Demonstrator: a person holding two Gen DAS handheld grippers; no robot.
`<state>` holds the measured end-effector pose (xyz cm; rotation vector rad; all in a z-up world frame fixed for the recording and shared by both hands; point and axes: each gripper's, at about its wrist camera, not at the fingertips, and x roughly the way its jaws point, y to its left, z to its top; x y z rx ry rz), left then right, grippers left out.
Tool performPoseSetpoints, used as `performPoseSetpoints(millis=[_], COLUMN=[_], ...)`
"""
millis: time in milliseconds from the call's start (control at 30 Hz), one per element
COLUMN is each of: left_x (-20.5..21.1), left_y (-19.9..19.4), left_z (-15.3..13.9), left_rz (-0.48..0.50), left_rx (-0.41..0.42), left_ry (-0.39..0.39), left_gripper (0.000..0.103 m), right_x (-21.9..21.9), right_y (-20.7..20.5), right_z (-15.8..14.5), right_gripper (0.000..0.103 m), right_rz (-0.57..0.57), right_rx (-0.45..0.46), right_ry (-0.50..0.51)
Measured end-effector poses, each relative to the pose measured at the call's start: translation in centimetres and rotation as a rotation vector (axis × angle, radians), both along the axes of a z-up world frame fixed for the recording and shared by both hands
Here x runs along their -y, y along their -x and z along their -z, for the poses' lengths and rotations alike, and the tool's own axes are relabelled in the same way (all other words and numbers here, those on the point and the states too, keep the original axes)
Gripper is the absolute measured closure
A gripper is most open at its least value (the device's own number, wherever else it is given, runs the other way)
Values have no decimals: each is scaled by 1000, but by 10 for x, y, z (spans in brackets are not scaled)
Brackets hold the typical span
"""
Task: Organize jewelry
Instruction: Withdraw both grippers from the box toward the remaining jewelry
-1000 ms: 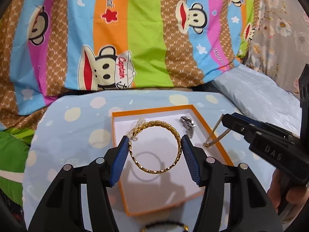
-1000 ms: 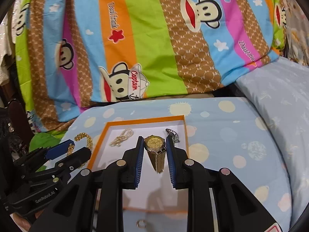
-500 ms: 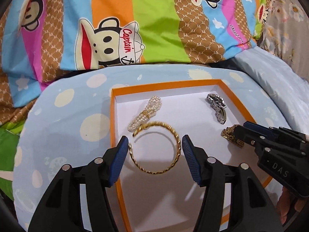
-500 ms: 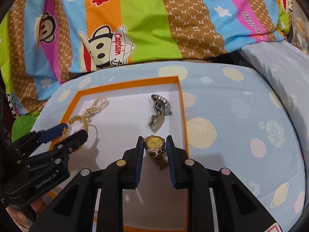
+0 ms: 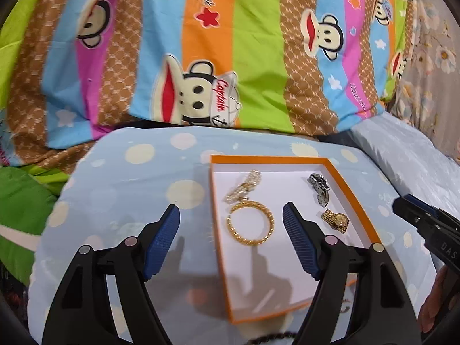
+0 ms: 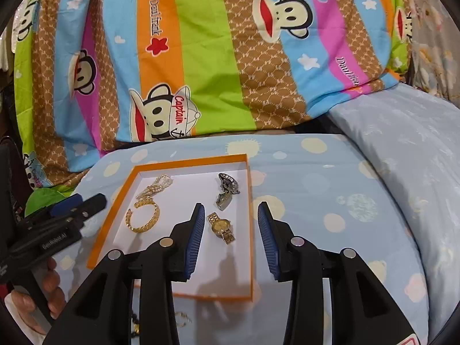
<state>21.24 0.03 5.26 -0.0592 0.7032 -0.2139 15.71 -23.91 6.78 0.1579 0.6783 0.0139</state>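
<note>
The left gripper (image 5: 231,220) hangs with its fingers spread wide, holding nothing. The gold bangle (image 5: 250,224) lies flat in the orange-rimmed tray (image 5: 267,159), touching the pearl bracelet (image 5: 243,188). The right gripper (image 6: 231,220) is likewise wide apart and empty above the gold watch (image 6: 222,227), which lies just beside the silver watch (image 6: 226,191).

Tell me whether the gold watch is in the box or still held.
In the box. The gold watch lies flat on the white floor of the orange box, and the right hand-held gripper is open above it, touching nothing.
</note>
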Motion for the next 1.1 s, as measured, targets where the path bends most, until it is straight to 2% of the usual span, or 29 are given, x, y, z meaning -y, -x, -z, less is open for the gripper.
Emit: performPoseSetpoints(millis=[200,367,567,700,800,900,1033,1100], left_x=[-20,-21,-7,8,15,17,20,22], left_y=[42,76,103,110,112,107,96,92], left_z=[3,24,51,55,54,56,61,64], left_rz=[-14,-15,52,80,78,79,82,87], left_rx=[-28,-72,-168,-164,-143,-162,-214,-235], left_ry=[24,3,-13,-55,-94,-73,-36,-16], left_gripper=[31,31,31,31,21,20,20,16], right_x=[-7,-14,-20,-35,-48,-51,-42,-39], right_y=[48,75,94,97,99,98,92,90], right_z=[8,32,52,58,62,62,64,65], right_gripper=[62,62,62,62,62,62,62,62], right_rz=[-22,-46,-71,-118,-153,-156,-126,-116], right_rx=[15,-20,-70,-87,-99,-96,-115,-124], right_ry=[43,70,54,70,100,108,68,58])
